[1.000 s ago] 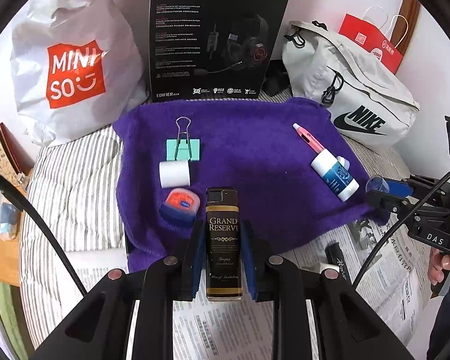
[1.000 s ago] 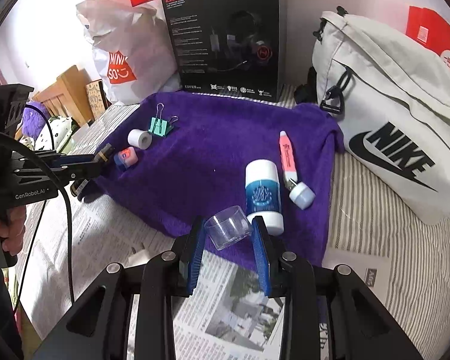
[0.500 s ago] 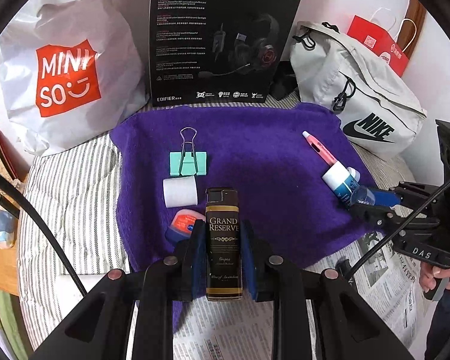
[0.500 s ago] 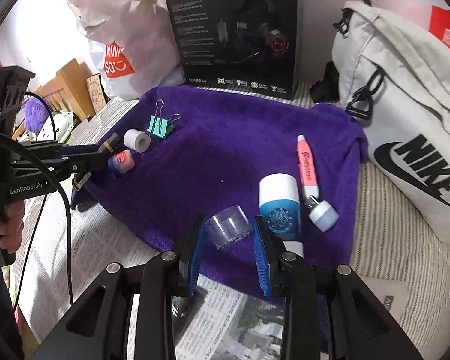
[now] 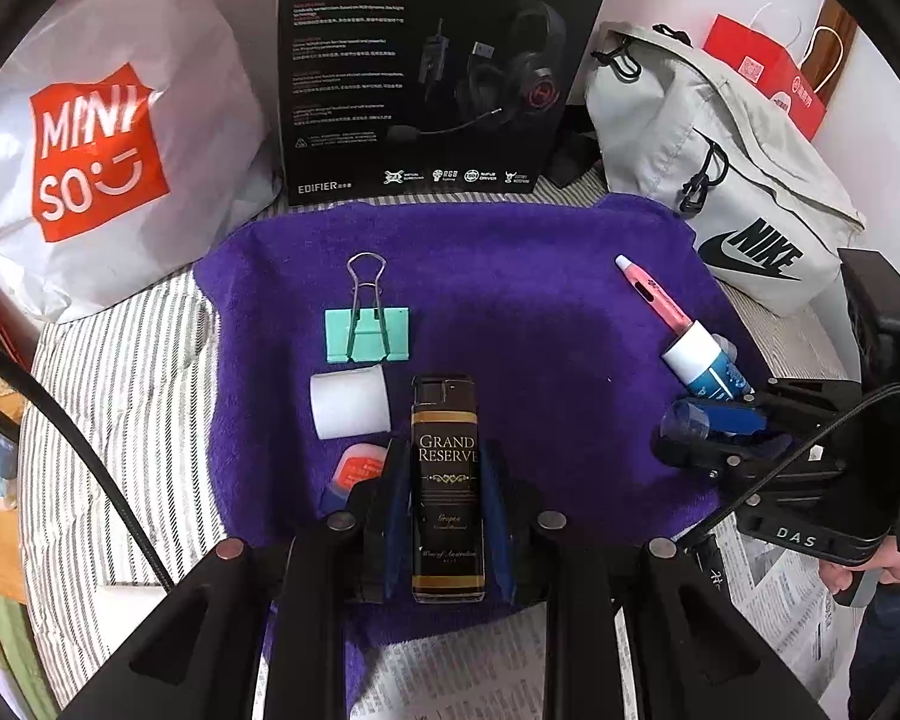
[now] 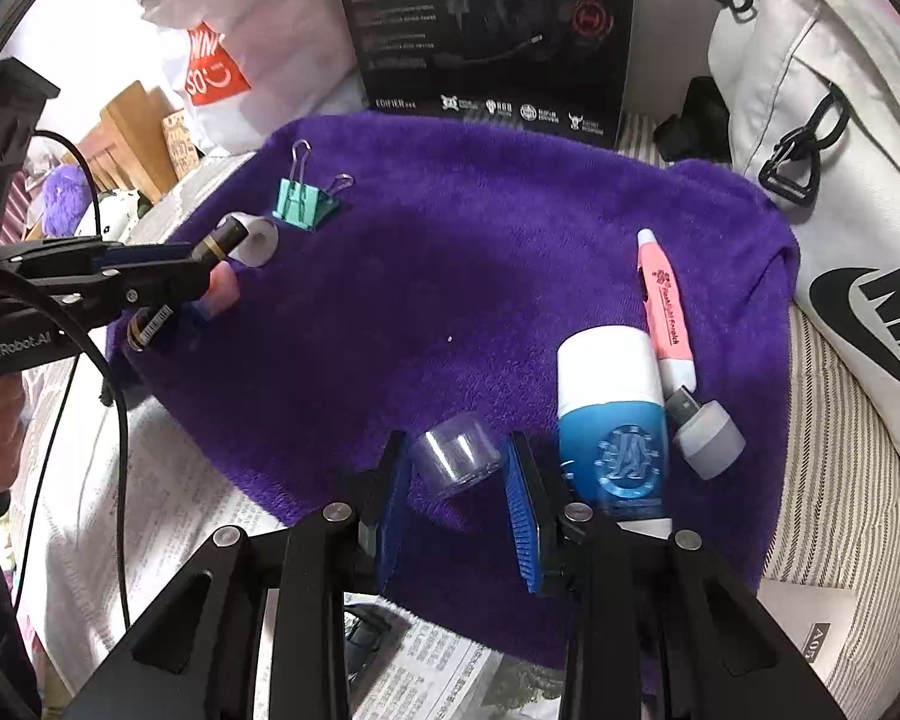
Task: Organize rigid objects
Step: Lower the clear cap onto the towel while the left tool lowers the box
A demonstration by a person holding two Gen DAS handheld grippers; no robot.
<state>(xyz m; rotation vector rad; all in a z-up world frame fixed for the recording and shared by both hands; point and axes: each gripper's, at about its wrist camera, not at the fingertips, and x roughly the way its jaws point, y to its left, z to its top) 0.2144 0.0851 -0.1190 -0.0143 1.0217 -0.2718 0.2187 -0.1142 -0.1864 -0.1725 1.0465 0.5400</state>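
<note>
My left gripper (image 5: 447, 468) is shut on a dark brown lighter (image 5: 447, 486) labelled Grand Reserve, held over the near edge of a purple towel (image 5: 510, 312). Beside it lie a white roll (image 5: 349, 402), a green binder clip (image 5: 367, 333) and a small orange-lidded pot (image 5: 357, 468). My right gripper (image 6: 459, 468) is shut on a clear plastic cap (image 6: 455, 455) above the towel's (image 6: 450, 276) near right part. Next to it lie a blue and white bottle (image 6: 612, 414), a pink pen-shaped USB stick (image 6: 666, 312) and its grey cap (image 6: 711, 438).
A black headset box (image 5: 432, 66), a white Miniso bag (image 5: 96, 138) and a grey Nike bag (image 5: 732, 192) stand behind the towel. Striped bedding (image 5: 108, 396) and newspaper (image 6: 168, 516) surround it. A person's hand (image 5: 870, 573) holds the right gripper's handle.
Both grippers have moved forward and lower over the towel. The right one has brought the clear cap close beside the blue and white bottle. Neither grip has altered.
</note>
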